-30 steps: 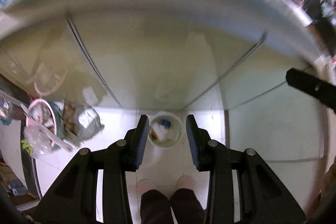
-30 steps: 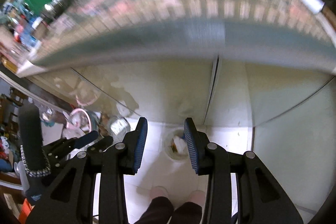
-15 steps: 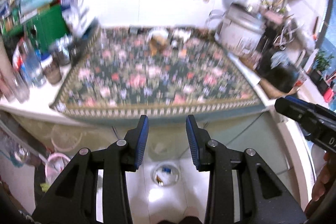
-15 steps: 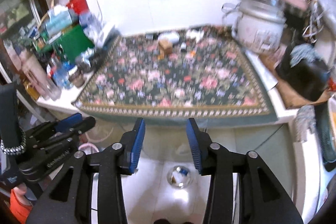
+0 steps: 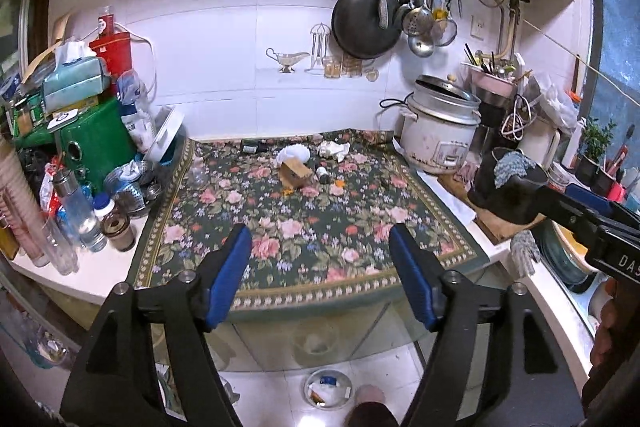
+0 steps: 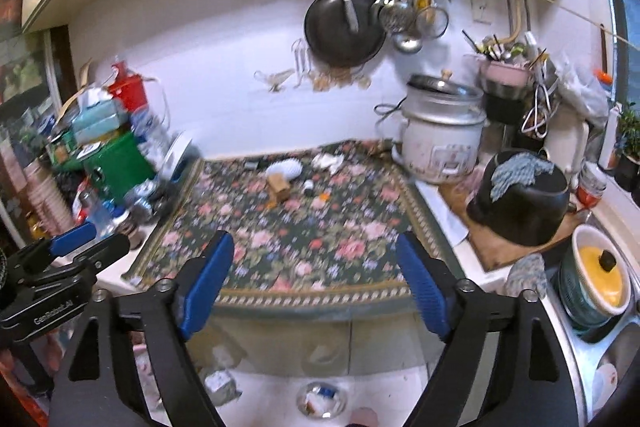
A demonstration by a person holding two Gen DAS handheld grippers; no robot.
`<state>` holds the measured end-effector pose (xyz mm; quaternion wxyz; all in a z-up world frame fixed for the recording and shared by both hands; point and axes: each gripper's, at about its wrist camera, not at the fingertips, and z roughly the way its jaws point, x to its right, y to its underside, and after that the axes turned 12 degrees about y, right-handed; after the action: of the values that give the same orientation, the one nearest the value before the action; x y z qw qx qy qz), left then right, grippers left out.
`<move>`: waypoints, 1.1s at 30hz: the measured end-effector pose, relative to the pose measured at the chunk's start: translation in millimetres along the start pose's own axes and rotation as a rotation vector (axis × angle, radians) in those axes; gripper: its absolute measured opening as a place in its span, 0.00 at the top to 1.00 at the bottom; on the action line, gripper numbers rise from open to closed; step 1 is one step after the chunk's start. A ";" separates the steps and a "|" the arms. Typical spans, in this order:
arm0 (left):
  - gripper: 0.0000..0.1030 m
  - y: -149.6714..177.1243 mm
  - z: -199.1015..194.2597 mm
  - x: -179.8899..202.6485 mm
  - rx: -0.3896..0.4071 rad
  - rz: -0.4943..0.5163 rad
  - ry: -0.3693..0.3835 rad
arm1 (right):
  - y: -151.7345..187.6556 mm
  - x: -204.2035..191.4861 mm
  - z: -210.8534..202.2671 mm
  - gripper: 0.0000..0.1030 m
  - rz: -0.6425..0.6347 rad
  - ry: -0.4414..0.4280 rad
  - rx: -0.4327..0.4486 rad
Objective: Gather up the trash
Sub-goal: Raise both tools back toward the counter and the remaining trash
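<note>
- Blue-padded left gripper (image 5: 320, 273) hovers spread wide, holding nothing, above the floral cloth (image 5: 320, 227)
- crumpled tissue (image 5: 333, 149), small carton (image 5: 295, 173) and little bottle (image 5: 322, 175) lie near the cloth's far edge
- right gripper (image 6: 316, 281) likewise gapes empty

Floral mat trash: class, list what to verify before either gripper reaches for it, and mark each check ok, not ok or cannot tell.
1. Left gripper open, holding nothing: ok.
2. Right gripper open, holding nothing: ok.
3. Crumpled tissue in plain view on the floral mat: ok.
4. Small brown box clear of the rice cooker: ok.
5. Bin on the floor has room: cannot tell.
</note>
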<state>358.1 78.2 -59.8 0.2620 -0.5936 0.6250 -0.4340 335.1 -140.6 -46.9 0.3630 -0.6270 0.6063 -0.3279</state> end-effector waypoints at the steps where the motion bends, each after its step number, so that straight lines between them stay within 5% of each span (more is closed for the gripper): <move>1: 0.31 -3.0 3.3 -0.2 0.002 -0.003 -0.002 | -4.2 2.0 4.8 0.18 0.005 0.000 0.007; 19: 0.30 -94.3 187.4 -23.3 -0.045 -0.162 -0.148 | -104.1 54.0 158.9 0.17 -0.043 -0.123 0.000; 28: 0.30 -88.7 296.9 -60.4 -0.210 -0.286 -0.170 | -106.0 67.5 242.5 0.17 -0.038 -0.151 -0.142; 33: 0.30 -81.0 351.8 -85.4 -0.272 -0.305 -0.178 | -101.8 69.6 275.2 0.17 -0.029 -0.096 -0.210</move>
<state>709.8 86.2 -177.7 0.1649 -0.7470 0.5554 -0.3262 626.0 -194.1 -105.5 0.3194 -0.6851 0.6101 -0.2374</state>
